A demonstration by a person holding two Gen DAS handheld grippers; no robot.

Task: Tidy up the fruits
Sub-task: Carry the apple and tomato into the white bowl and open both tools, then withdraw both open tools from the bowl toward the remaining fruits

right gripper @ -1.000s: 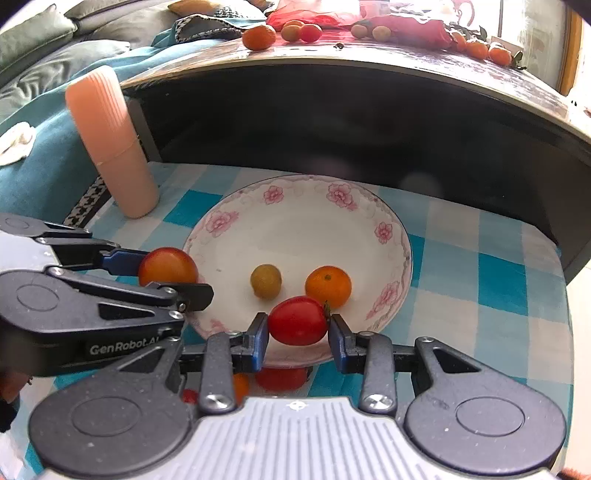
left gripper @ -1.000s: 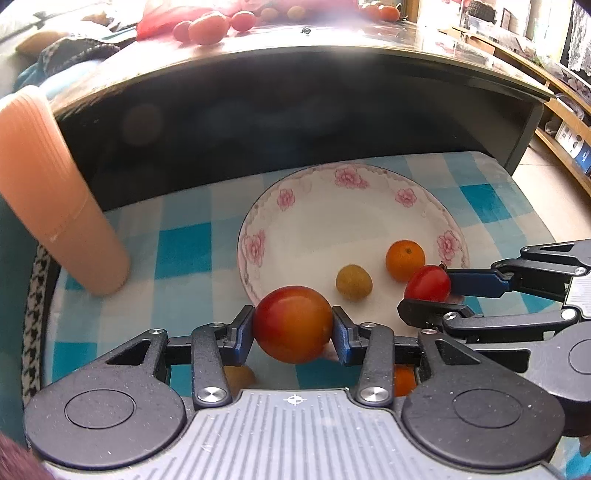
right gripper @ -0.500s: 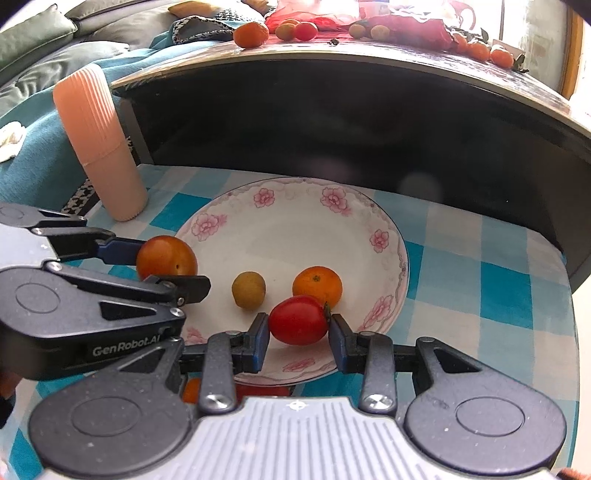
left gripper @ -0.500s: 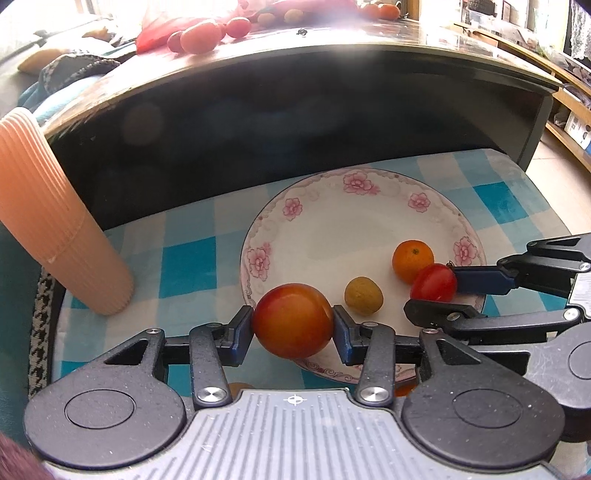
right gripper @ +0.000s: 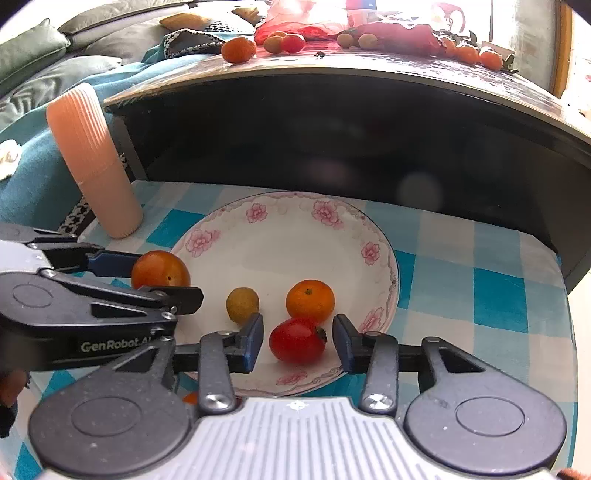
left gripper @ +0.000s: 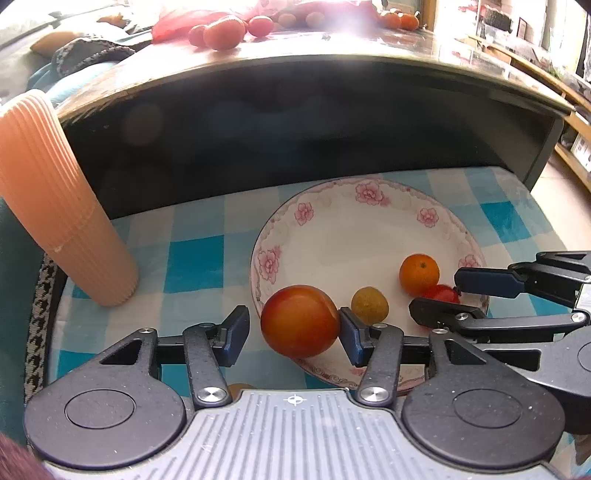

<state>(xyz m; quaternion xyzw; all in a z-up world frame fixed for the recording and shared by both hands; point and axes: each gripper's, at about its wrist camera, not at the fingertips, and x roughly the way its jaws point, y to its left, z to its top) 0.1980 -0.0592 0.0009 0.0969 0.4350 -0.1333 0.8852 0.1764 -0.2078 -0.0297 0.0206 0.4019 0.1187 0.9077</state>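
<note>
A white plate with pink flowers (left gripper: pixel 351 236) (right gripper: pixel 288 251) lies on a blue checked cloth. On it sit a small orange (left gripper: pixel 419 273) (right gripper: pixel 310 300) and a yellow-green fruit (left gripper: pixel 369 304) (right gripper: pixel 242 303). My left gripper (left gripper: pixel 293 334) (right gripper: pixel 162 280) is opening around a big orange-red tomato (left gripper: pixel 299 321) (right gripper: pixel 160 269) at the plate's near left rim. A gap shows at its left pad, and the right pad still touches the tomato. My right gripper (right gripper: pixel 297 343) (left gripper: pixel 436 291) is also opening. A red cherry tomato (right gripper: pixel 297 339) (left gripper: pixel 439 293) lies on the plate between its pads with gaps on both sides.
A peach ribbed cup (left gripper: pixel 55 203) (right gripper: pixel 96 162) stands on the cloth, left of the plate. Behind the plate a dark table overhangs, with several loose fruits (left gripper: pixel 221 33) (right gripper: pixel 238 49) on top. Another orange fruit (left gripper: pixel 240 387) (right gripper: pixel 190 397) peeks out under the grippers.
Both grippers have spread their jaws. The red cherry tomato now rests on the plate free of the right pads. The big tomato has lost contact with the left gripper's left pad.
</note>
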